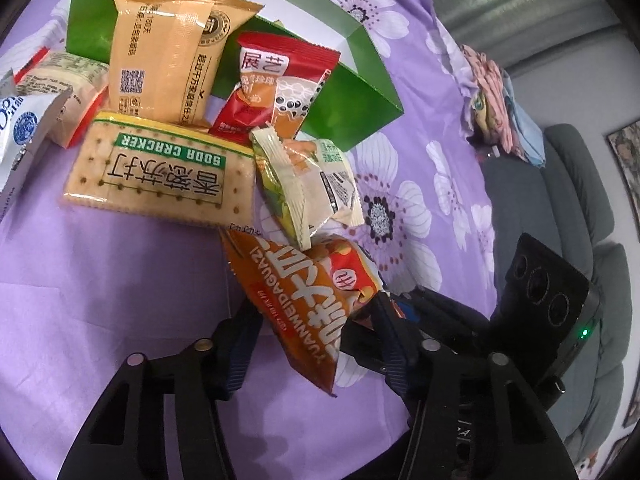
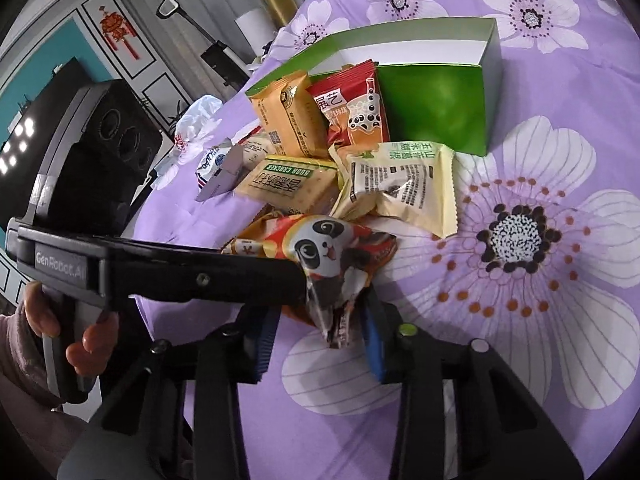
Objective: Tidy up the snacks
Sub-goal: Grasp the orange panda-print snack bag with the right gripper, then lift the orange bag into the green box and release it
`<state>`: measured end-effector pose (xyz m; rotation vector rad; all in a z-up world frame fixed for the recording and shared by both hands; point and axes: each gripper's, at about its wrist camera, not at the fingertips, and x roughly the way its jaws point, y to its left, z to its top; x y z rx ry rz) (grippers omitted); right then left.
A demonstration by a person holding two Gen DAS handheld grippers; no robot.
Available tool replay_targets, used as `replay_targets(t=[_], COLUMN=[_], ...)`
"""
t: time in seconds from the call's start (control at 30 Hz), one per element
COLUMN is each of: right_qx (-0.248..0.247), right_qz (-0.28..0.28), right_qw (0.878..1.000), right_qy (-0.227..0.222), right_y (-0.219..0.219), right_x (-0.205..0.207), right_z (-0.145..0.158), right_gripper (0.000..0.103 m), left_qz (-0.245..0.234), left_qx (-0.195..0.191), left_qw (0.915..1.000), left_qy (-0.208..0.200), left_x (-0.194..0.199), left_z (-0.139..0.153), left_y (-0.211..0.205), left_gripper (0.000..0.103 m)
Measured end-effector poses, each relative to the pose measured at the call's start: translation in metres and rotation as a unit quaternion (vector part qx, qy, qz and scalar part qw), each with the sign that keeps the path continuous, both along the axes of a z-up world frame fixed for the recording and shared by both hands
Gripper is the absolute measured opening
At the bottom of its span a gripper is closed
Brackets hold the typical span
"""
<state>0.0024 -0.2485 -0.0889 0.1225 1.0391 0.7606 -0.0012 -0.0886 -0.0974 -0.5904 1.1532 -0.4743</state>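
Both tongs pinch packets: our left gripper (image 1: 304, 344) holds the orange seed packet (image 1: 308, 300), our right gripper (image 2: 316, 340) nips the panda packet (image 2: 332, 264) by its crimped end. They lie nearest us in the pile, before the green box (image 2: 436, 112). We judge them light, crinkly, slippery; seams grip best. Purple cloth (image 2: 520, 320) rightward is open.
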Motion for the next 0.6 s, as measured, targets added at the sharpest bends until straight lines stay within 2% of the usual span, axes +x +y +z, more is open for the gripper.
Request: replay_targets(t=[0.1,0.6], right_qx=[0.000,0.009], right_qz=[-0.004,-0.007], right_qw=[1.000,0.998], right_qy=[-0.006,-0.067], right_y=[0.000,0.006], right_x=[-0.002,-0.003], right_z=[0.003,0.049], right_gripper=[0.036,0.035], left_qz=[-0.003,-0.007], left_qx=[0.014,0.043], left_qw=[0.9997,0.9935], left_qy=[-0.017,-0.105], left_x=[-0.002,-0.011], left_z=[0.007,0.058], left_y=[0.000,-0.001], left_gripper=[0.050,0.049])
